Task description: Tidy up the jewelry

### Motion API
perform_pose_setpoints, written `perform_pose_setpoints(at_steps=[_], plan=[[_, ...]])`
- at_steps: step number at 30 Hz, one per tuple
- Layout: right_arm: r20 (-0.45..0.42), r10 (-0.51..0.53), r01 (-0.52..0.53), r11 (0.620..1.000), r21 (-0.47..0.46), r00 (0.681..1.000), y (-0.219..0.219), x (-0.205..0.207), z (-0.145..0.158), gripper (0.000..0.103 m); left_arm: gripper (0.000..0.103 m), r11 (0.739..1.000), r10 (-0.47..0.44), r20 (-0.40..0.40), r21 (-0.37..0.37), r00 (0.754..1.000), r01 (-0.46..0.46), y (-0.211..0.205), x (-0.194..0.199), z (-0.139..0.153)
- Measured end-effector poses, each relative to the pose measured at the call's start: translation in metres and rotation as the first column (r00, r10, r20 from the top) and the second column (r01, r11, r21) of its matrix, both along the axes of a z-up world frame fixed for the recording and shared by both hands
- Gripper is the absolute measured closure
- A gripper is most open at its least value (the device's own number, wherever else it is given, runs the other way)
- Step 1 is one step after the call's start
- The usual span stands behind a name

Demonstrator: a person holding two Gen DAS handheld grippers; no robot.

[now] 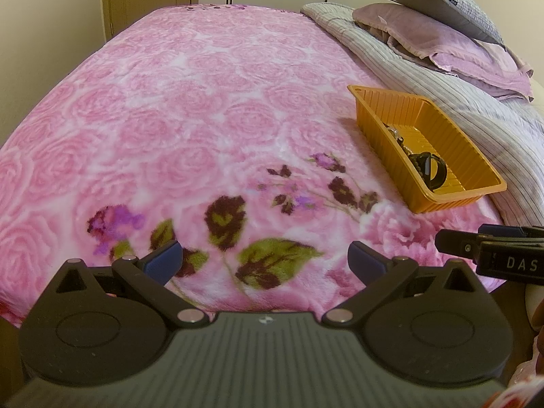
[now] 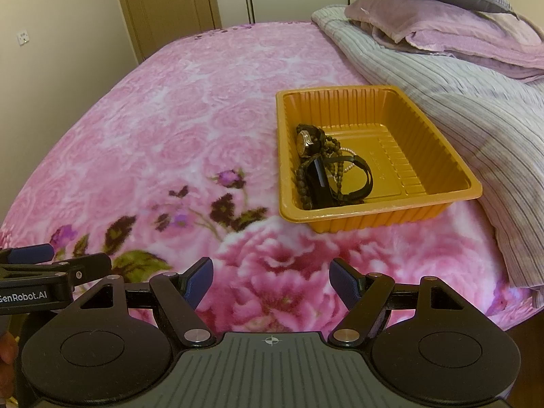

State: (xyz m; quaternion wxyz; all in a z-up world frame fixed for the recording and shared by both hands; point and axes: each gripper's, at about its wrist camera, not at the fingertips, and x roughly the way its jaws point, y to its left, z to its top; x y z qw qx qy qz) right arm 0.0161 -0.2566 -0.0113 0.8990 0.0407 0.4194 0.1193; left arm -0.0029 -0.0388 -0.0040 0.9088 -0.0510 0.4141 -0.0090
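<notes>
An orange plastic tray (image 2: 438,183) rests on the pink floral blanket, seen in the left wrist view as the same tray (image 1: 380,108) at the right. Inside its left half lies a tangle of jewelry: a watch with a round face (image 2: 304,141), dark bead strands (image 2: 302,183), a black band (image 2: 360,170) and a pale pearl string (image 2: 352,165). My right gripper (image 2: 271,282) hovers open over the blanket, short of the tray, nothing between its blue pads. My left gripper (image 1: 264,261) is open and empty too, left of the tray.
The pink blanket (image 1: 190,108) covers the bed. A striped grey duvet (image 2: 442,88) lies folded right of the tray, with a purple pillow (image 2: 459,30) and a grey pillow (image 1: 435,3) on top. A door (image 2: 170,3) and wall stand beyond the bed.
</notes>
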Motion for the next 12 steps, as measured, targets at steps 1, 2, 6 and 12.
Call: perform_pose_setpoints(at_steps=[1, 2, 6, 12], plan=[[0.000, 0.000, 0.000, 1.000, 0.000, 1.000, -0.0001, 0.0000, -0.0001, 0.028, 0.000, 1.000, 0.000, 0.000, 0.000, 1.000, 0.000, 0.0003, 0.0000, -0.0003], [0.000, -0.001, 0.001, 1.000, 0.000, 1.000, 0.0000, 0.0001, 0.0000, 0.028, 0.000, 1.000, 0.000, -0.001, 0.000, 1.000, 0.000, 0.0004, 0.0000, -0.0004], [0.000, 0.000, 0.000, 1.000, 0.000, 1.000, -0.0004, -0.0001, -0.0004, 0.028, 0.000, 1.000, 0.001, -0.001, -0.003, 1.000, -0.001, -0.0002, -0.0001, 0.0004], [0.000, -0.002, 0.002, 1.000, 0.001, 1.000, -0.0002, -0.0006, -0.0002, 0.028, 0.000, 1.000, -0.008, 0.027, -0.023, 1.000, 0.009, 0.0003, -0.0014, 0.0022]])
